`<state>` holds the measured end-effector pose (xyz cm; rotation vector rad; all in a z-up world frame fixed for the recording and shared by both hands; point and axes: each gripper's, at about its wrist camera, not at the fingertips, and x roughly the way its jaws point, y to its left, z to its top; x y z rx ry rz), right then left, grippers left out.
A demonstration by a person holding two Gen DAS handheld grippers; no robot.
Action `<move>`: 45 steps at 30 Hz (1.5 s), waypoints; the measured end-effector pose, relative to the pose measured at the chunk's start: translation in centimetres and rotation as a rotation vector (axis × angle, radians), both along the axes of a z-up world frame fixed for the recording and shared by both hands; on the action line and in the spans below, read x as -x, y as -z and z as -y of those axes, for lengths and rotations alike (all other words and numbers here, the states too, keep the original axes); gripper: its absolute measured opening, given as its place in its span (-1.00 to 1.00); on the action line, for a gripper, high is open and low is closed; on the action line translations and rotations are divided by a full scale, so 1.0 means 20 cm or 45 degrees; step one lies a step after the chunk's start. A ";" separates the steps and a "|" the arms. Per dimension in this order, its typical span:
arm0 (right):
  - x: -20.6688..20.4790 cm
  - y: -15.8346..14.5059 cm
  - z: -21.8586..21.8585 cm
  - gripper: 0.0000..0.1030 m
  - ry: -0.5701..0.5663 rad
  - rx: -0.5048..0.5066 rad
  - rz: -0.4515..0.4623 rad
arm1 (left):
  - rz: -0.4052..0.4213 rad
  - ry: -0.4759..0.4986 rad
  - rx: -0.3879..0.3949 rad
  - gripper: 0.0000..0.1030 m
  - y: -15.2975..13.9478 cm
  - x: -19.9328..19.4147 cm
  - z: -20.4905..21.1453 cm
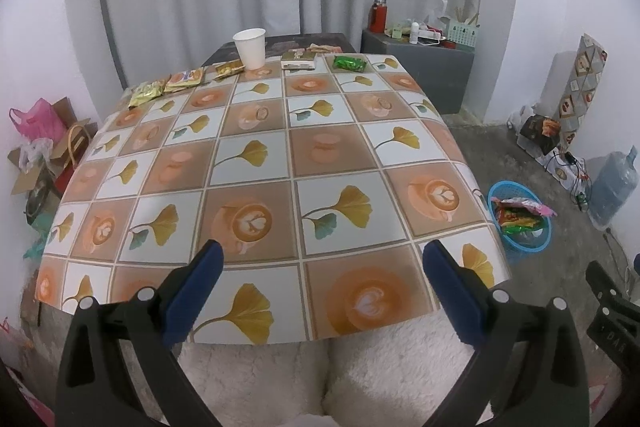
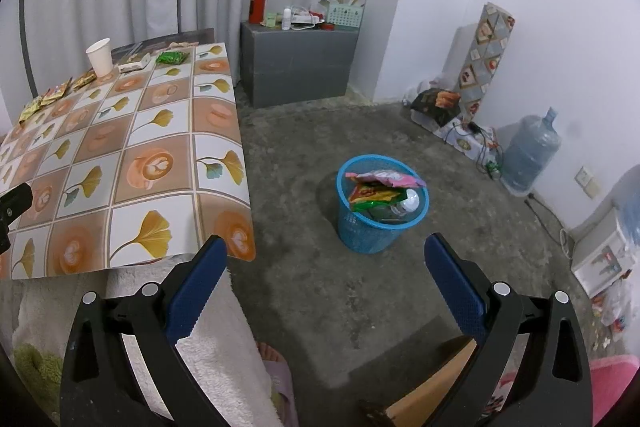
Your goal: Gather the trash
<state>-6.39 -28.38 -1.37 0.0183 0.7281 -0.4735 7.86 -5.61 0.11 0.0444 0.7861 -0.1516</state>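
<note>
A table with a patterned cloth [image 1: 256, 163] holds trash along its far edge: a white paper cup [image 1: 249, 47], gold and yellow wrappers [image 1: 168, 87], a flat packet [image 1: 299, 61] and a green wrapper [image 1: 350, 63]. My left gripper [image 1: 322, 259] is open and empty above the near table edge. A blue mesh basket [image 2: 382, 203] with several wrappers stands on the floor right of the table; it also shows in the left wrist view [image 1: 520, 215]. My right gripper [image 2: 325, 255] is open and empty, above the floor short of the basket. The cup [image 2: 100, 57] and green wrapper [image 2: 173, 57] show far left.
A grey cabinet [image 2: 298, 67] with a red flask and clutter stands by the back wall. A water jug [image 2: 530, 151], boxes and cables line the right wall. Bags and cardboard [image 1: 44, 155] lie left of the table. A white fluffy cover [image 1: 360, 371] is under me.
</note>
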 end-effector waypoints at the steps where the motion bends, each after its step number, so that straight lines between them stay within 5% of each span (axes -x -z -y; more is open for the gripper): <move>1: 0.00 0.00 0.00 0.84 -0.002 0.003 0.001 | 0.000 -0.003 0.003 0.90 0.00 0.00 -0.01; 45: 0.00 -0.03 -0.02 0.84 -0.013 0.028 0.000 | -0.050 0.000 -0.002 0.90 0.04 0.00 -0.03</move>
